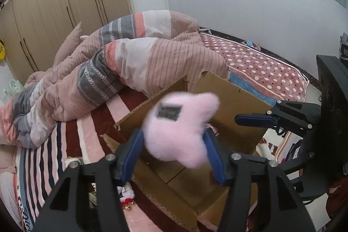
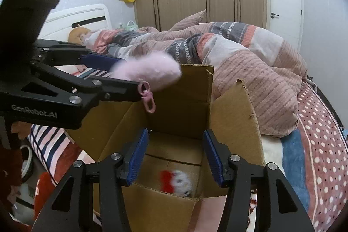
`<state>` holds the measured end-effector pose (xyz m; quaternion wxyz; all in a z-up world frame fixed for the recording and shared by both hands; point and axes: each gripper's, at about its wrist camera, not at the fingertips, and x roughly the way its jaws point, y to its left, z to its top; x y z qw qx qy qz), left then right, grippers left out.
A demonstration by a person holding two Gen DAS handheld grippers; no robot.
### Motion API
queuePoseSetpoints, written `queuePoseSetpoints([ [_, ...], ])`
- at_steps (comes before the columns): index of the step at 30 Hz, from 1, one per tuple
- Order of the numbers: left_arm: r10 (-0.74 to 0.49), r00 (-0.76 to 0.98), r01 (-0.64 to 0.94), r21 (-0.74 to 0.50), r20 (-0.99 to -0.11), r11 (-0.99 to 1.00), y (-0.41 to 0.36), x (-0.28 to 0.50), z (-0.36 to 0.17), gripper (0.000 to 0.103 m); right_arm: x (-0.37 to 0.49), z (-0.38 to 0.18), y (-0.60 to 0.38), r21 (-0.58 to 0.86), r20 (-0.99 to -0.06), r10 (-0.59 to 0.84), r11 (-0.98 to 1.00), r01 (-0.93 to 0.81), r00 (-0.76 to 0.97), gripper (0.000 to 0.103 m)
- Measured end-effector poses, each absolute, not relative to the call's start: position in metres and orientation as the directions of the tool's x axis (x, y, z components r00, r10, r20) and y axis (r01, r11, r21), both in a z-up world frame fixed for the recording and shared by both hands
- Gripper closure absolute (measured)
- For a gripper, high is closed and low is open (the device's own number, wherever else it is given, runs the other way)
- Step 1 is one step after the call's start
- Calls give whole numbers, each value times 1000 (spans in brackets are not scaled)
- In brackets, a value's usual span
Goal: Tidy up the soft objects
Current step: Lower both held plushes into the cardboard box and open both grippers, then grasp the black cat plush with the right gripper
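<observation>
Mid-drop: left gripper (image 1: pixel 174 149) pinching pink plush (image 1: pixel 180 129) above open box (image 2: pixel 235 114) on the bed. Right gripper (image 2: pixel 175 158) spread, empty, near the box; red-white toy (image 2: pixel 178 183) already inside. Next, probably: lower, release.

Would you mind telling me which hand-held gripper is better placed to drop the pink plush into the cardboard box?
The left hand-held gripper: it already holds the pink plush above the open cardboard box. The right hand-held gripper is open and holds nothing, over a red-and-white toy lying inside.

the bed (image 1: pixel 256 62) carries a rumpled duvet (image 1: pixel 134 53) and an open cardboard box (image 2: pixel 178 101).
</observation>
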<state>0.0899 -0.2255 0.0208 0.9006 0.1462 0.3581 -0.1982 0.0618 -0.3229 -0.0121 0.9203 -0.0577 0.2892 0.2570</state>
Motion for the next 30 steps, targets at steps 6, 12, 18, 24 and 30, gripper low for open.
queuePoseSetpoints([
  [6,-225,731,424,171,-644,889,-222,83,32,16,56,-4,-323,46,-557,432,869,-493,710,53],
  [12,-187,798,342,175,-573,923,-174,59,52,1,42,16,-304,30,-532,447,859,-511,719,53],
  [18,-134,832,254,155,-538,955,-108,32,59,1,19,39,-251,43,-489,535,804,-593,689,52],
  [24,-61,843,169,156,-535,973,-45,9,43,1,2,41,-177,29,-499,597,736,-676,628,52],
  [30,-25,807,104,101,-589,989,21,4,2,1,2,5,-111,56,-565,639,661,-749,522,39],
])
